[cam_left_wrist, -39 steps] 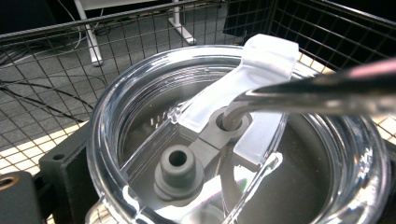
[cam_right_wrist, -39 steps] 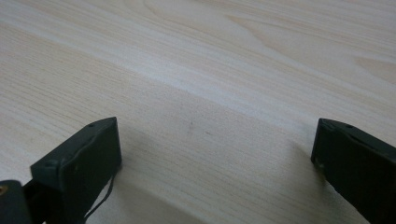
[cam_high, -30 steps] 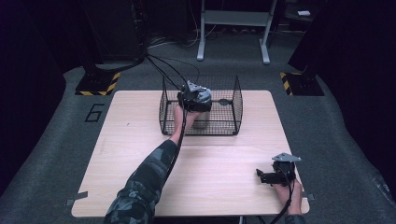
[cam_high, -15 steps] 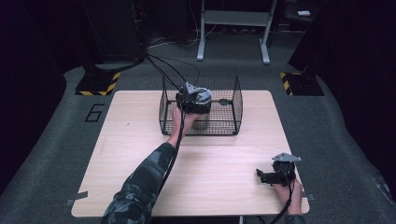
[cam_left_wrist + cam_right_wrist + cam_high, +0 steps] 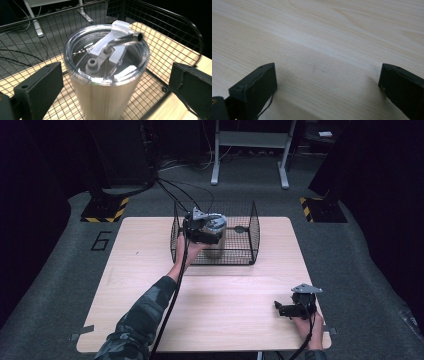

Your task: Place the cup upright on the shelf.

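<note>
The left claw (image 5: 110, 82) hung spread around a steel tumbler (image 5: 106, 75) standing inside the wire basket (image 5: 250, 237), jaws clear of its wall. The right claw (image 5: 327, 82) rested spread on the tabletop (image 5: 225, 305), idle. The grasp seemed in hand; next, closing squarely below the lid.

High view overhead facing forward, tool cameras close, sharing table (image 5: 150, 270)

A wire basket (image 5: 239, 251) sits on the far middle of the table (image 5: 125, 295). A cup (image 5: 216, 236) stands upright in the basket — on its left side. The left gripper (image 5: 202, 231) is right at the cup. The right gripper (image 5: 292, 307) rests near the table's front right corner — well apart from the basket.
</note>
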